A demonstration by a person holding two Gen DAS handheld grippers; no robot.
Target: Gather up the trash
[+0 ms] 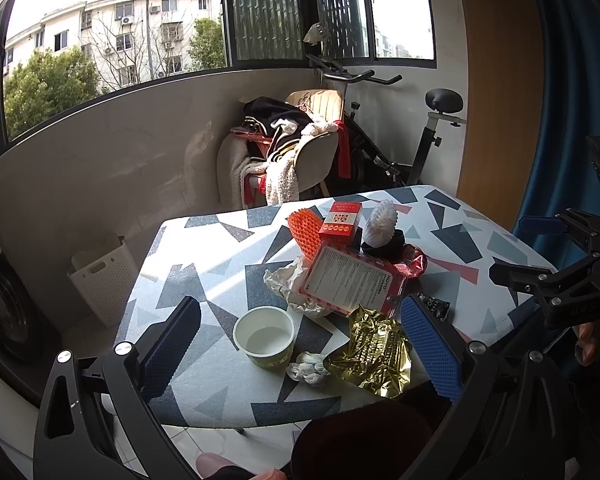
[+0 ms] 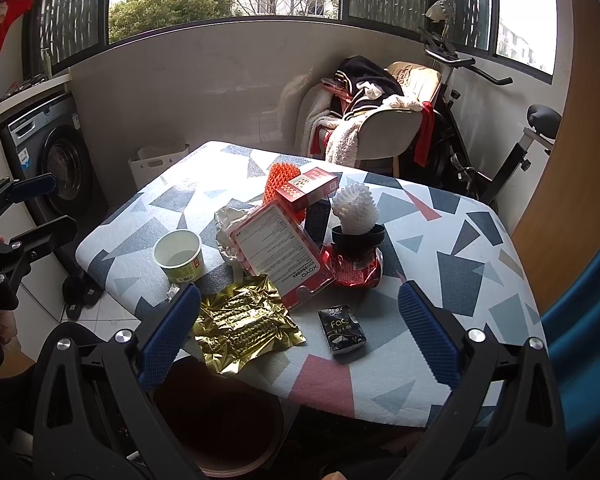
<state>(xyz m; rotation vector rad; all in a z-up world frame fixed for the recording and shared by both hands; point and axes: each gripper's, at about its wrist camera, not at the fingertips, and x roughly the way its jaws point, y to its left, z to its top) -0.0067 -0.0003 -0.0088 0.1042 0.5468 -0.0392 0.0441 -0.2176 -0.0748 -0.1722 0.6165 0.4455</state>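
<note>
**Hovering over the litter, both claws spread and empty**

Hanging above the near edge of the patterned surface [image 2: 440,216], the right claw [image 2: 300,340] is standing with its blue fingers [image 2: 428,344] wide apart and gripping nothing. Between them in the right wrist view are lying the gold foil wrapper [image 2: 240,324] and the small black sachet [image 2: 342,330]. The left claw [image 1: 300,344] is likewise spread, with the paper cup [image 1: 265,336] and a crumpled white tissue [image 1: 309,366] sitting in the gap.

The foil wrapper is probably featherweight, crinkly and slick; it is overhanging the surface's near edge, so pinching that free edge looks easier than pressing down on its flat face. The sachet looks light and soft, and is lying apart from the rest, so closing across its narrow sides should do. The cup looks thin-walled and liable to crush; taking it by the rim, one finger inside, seems safest. The tissue is soft and can be squeezed anywhere.

Further out, a red-edged plastic package [image 2: 278,256] is leaning on a crumpled paper wad [image 2: 228,228], with a crushed red can [image 2: 356,268] touching it. The package looks stiff, and lifting it by one corner might shift its neighbours. Below the near edge a dark round bin [image 2: 220,420] is sitting open, likely the place for everything.
</note>
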